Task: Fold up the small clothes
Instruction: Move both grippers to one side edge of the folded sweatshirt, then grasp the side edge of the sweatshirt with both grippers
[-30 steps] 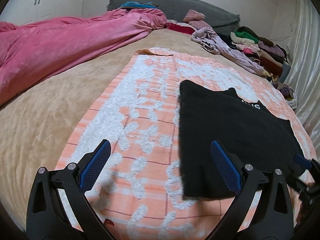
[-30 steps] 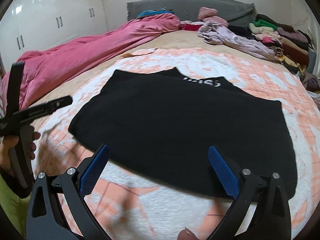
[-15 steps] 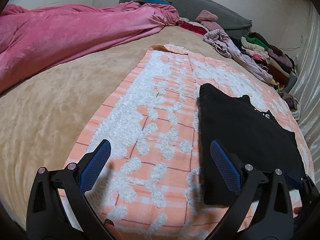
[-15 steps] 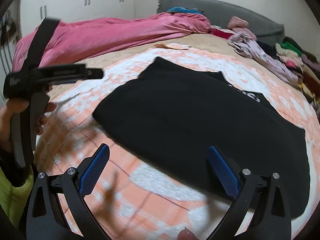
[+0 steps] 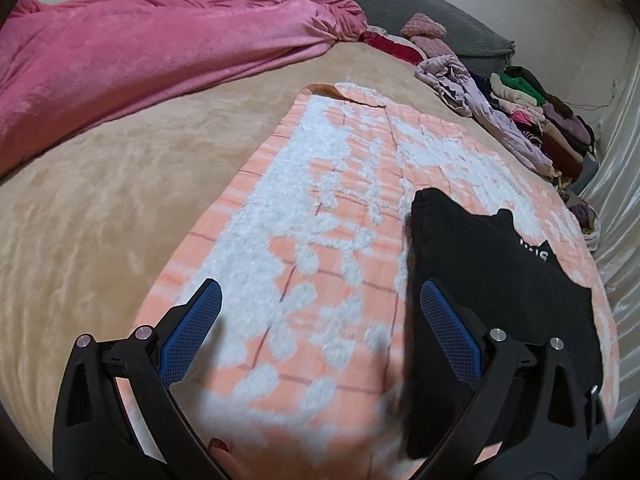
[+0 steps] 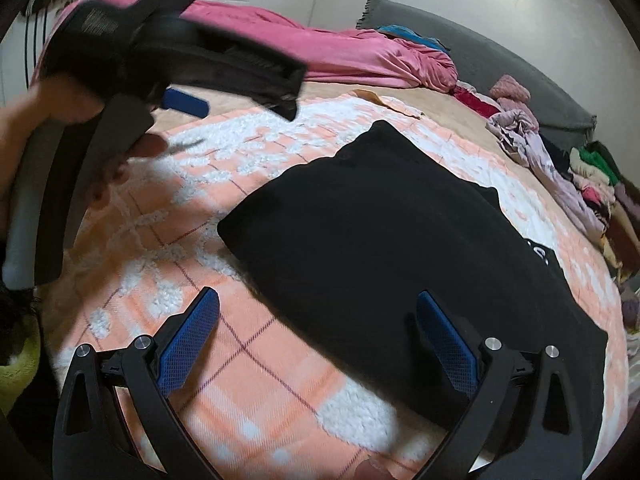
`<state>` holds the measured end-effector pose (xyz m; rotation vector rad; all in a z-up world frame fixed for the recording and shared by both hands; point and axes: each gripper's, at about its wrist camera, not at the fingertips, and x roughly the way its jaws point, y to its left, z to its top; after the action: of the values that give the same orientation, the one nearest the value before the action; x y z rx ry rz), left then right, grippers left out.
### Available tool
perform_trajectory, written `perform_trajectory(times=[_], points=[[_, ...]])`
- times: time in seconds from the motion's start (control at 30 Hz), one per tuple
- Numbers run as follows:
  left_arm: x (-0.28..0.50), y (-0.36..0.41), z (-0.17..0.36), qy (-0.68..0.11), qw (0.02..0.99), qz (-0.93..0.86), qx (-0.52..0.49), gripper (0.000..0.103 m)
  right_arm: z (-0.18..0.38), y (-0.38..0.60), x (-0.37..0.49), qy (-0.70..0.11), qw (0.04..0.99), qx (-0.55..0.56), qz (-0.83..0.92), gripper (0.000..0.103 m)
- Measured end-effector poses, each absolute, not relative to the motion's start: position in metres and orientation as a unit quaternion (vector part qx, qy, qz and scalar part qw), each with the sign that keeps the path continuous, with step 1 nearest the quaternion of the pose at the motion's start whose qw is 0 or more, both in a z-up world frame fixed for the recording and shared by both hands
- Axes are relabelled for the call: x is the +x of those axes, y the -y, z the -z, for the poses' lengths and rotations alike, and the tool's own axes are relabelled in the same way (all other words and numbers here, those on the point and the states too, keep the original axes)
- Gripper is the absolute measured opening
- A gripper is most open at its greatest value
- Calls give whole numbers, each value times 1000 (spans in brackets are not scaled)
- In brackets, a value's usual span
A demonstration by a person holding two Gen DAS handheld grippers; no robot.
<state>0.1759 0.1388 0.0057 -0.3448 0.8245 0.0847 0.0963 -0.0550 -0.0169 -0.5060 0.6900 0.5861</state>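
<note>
Left hand-held gripper spread, empty | right hand-held gripper spread above black garment

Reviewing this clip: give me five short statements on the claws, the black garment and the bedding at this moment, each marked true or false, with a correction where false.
1. The left claw is open and holds nothing. True.
2. The right claw is shut on the black garment. False: it is open, and its fingers grip no cloth.
3. The black garment lies on the orange and white blanket. True.
4. The pink duvet covers the black garment. False: it lies bunched apart from it, along the far side of the bed.
5. A pile of clothes sits beyond the blanket near the grey headboard. True.
</note>
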Motion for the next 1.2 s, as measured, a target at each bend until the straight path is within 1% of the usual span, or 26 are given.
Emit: perform_trajectory(times=[0.3,0.5,0.67,0.83,0.97,1.0,1.03,1.07,1.1,1.13,1.2], points=[[229,-123,-8,-426,888,1,-170,93,28,41,105,-326,868,-266,-264,98],[268,-106,3,-461,865,47,-192,93,30,45,115,-323,874,-266,-246,97],[288,-97,12,-473,855,70,-200,93,32,48,121,-323,876,-259,-246,97],[294,-88,23,-479,855,84,-182,82,33,44,117,-308,878,-274,-244,96],[295,-89,25,-476,857,93,-172,76,34,43,115,-299,879,-281,-242,94],[295,-90,24,-475,856,98,-177,72,34,42,112,-296,880,-283,-241,94],[294,-91,24,-474,856,103,-181,62,34,42,111,-293,880,-286,-239,94],[295,-92,24,-474,851,117,-193,56,34,41,109,-292,880,-288,-238,94],[295,-92,25,-475,846,127,-206,50,34,41,110,-291,880,-290,-238,90],[294,-92,26,-476,844,130,-210,50,34,40,109,-290,879,-292,-241,82],[295,-92,26,-476,844,132,-210,48,35,38,105,-286,877,-299,-243,78]])
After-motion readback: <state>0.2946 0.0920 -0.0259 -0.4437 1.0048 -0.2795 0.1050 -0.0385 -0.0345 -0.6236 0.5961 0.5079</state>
